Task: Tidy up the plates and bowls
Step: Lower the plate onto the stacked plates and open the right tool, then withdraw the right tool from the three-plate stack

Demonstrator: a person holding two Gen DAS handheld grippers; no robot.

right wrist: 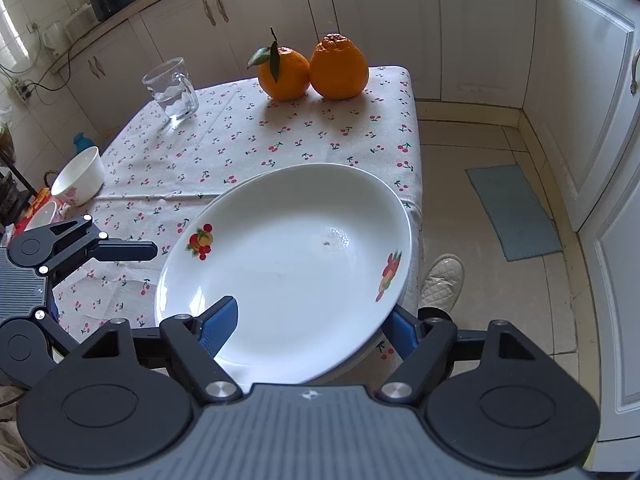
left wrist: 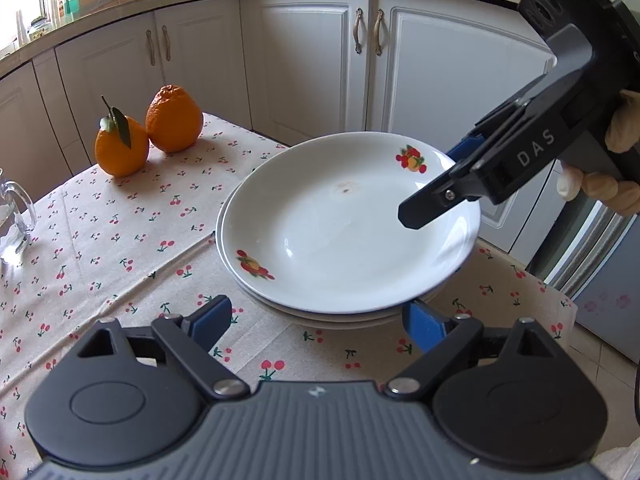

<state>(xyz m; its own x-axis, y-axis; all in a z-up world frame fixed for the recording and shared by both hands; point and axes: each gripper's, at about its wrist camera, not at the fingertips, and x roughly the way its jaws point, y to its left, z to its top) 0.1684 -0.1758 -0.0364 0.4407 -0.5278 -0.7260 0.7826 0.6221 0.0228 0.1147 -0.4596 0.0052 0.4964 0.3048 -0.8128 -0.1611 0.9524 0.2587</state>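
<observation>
White plate (right wrist: 288,264) sits clamped by its rim between the right gripper's (right wrist: 312,330) fingers, above the stack (left wrist: 344,318). Left gripper's (left wrist: 320,322) fingers stand apart, empty, just before that stack.

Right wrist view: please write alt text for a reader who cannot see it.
The right hand-held gripper holds a white fruit-print ceramic plate by its rim, one finger above, one below, over a cherry-print tablecloth. Two oranges and a clear glass mug stand behind.

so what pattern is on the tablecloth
Small red cherries with green stems on a cream tablecloth; the right wrist view shows it best.
</observation>
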